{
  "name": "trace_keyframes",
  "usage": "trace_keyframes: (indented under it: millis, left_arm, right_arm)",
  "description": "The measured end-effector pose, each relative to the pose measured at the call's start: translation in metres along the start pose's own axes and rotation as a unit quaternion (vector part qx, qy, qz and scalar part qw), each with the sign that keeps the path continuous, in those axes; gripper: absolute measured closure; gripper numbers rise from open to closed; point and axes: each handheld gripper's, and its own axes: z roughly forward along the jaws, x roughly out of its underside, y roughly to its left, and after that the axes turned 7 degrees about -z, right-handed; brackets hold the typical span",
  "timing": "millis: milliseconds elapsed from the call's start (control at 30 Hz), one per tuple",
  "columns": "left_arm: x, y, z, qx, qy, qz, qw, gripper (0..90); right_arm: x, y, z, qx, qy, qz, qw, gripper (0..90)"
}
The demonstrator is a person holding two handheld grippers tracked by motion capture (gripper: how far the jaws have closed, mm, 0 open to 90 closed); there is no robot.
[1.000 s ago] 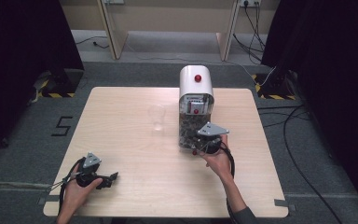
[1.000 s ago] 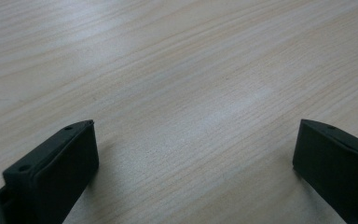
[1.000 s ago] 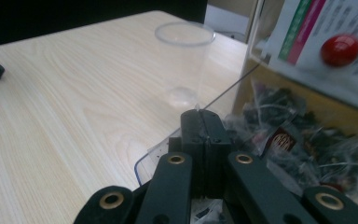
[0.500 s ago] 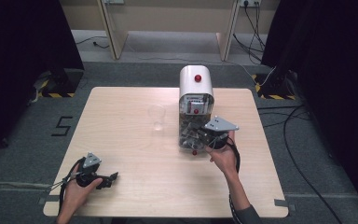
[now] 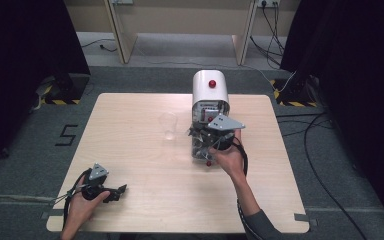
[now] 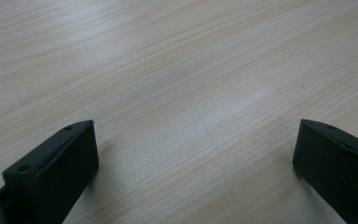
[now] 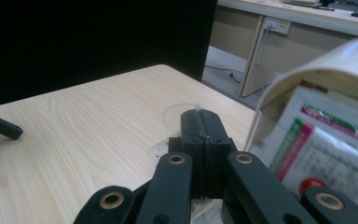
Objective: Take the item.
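The wooden surface (image 5: 130,135) filled the middle of the high view, its edges bordered by grey carpet on every side. A white dispenser (image 5: 210,92) with a red knob stood upper centre, close to the far edge. A clear cup (image 5: 169,125) stood just left of it, apart from it. The right gripper (image 5: 205,137) sat at the dispenser's front, centre frame, held by a hand coming up from the lower right. In the right gripper view its jaws were clenched together, pads meeting, with a thin clear edge showing at the seam; what that was could not be told. The dispenser's labelled front (image 7: 326,154) filled that view's right side. The left gripper (image 5: 111,191) rested at lower left, near the front edge, well apart from everything. Its jaws stood released, wide apart over bare wood in the left gripper view. Open wood stretched across the left half and the lower right.
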Motion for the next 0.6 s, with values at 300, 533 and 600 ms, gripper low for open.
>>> trace_keyframes:
  millis: [300,533,600]
  left_arm:
    - [0.000,0.000,0.000,0.000,0.000,0.000,1.0000,0.0]
    - [0.000,0.000,0.000,0.000,0.000,0.000,1.0000,0.0]
    - [0.000,0.000,0.000,0.000,0.000,0.000,1.0000,0.0]
  right_arm:
    - [-0.022,0.006,0.022,-0.001,-0.003,-0.010,0.9999,90.0]
    - [-0.030,0.008,0.037,-0.001,-0.001,-0.009,1.0000,90.0]
    - [-0.031,0.008,0.041,-0.002,0.000,-0.007,1.0000,90.0]
